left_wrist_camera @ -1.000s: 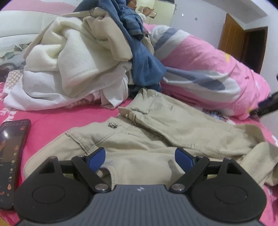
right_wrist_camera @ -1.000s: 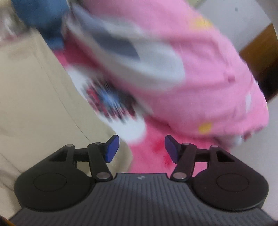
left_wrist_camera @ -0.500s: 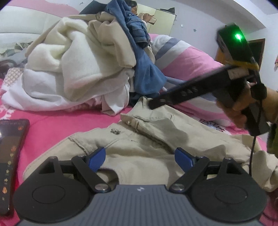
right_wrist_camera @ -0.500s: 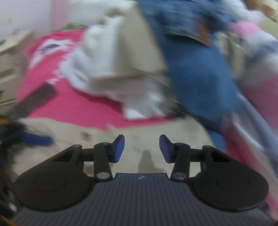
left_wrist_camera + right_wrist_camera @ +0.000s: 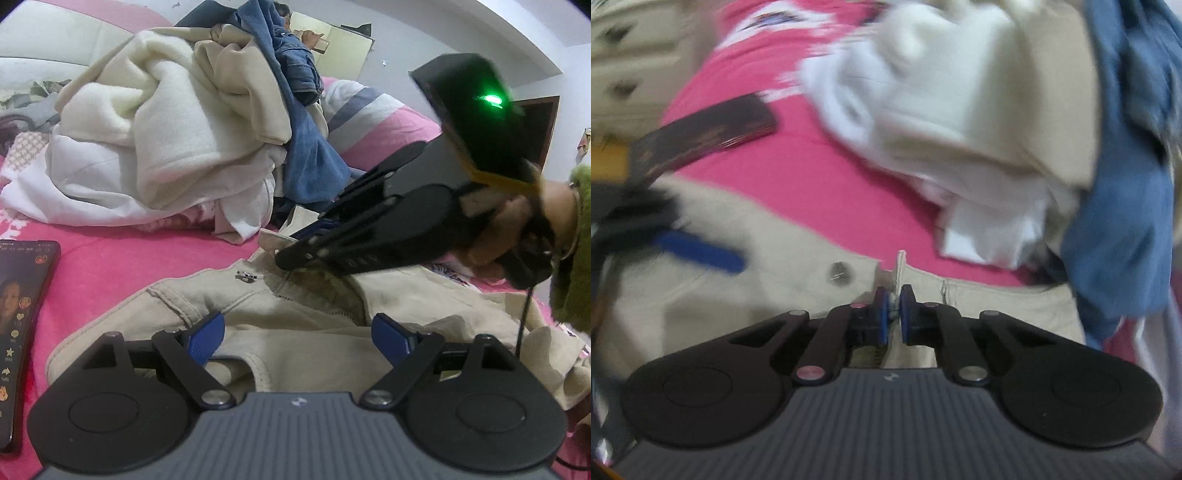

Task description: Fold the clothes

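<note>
Right tongs (image 5: 894, 310) just closed, clenched on the waistband edge of the beige trousers (image 5: 295, 321) spread on the pink bed (image 5: 122, 266). Left tongs (image 5: 298, 338) released, jaws wide, hovering over the trousers' near part. Beyond both, a heaped clothes pile (image 5: 166, 147).

A home bedroom. A bed with a pink sheet (image 5: 122, 258) fills the lower frame, a pink striped duvet (image 5: 384, 122) is bunched at right, a pile of clothes (image 5: 166, 147) sits upper left, a phone (image 5: 18, 314) lies at the left edge, and a wooden door (image 5: 543, 125) stands at far right.
</note>
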A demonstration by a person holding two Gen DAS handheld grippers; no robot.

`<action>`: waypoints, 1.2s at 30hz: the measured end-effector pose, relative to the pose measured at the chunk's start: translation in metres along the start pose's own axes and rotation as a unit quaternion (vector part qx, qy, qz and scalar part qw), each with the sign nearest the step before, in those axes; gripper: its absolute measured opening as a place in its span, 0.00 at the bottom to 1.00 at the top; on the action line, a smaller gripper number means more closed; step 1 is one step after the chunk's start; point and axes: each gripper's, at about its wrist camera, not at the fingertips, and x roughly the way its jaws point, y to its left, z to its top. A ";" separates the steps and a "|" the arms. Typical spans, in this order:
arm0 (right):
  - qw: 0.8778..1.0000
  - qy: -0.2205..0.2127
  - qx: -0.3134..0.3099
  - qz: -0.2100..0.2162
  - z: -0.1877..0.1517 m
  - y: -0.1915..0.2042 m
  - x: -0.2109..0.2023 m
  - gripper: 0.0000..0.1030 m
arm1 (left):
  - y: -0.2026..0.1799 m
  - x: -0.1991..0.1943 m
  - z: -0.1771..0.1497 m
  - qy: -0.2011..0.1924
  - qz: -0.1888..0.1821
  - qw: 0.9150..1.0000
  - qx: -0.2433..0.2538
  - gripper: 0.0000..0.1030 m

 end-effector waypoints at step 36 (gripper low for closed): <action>0.969 -0.020 0.246 -0.011 -0.062 0.011 -0.063 0.33 | 0.022 -0.058 0.001 0.016 -0.032 0.999 -0.033 0.86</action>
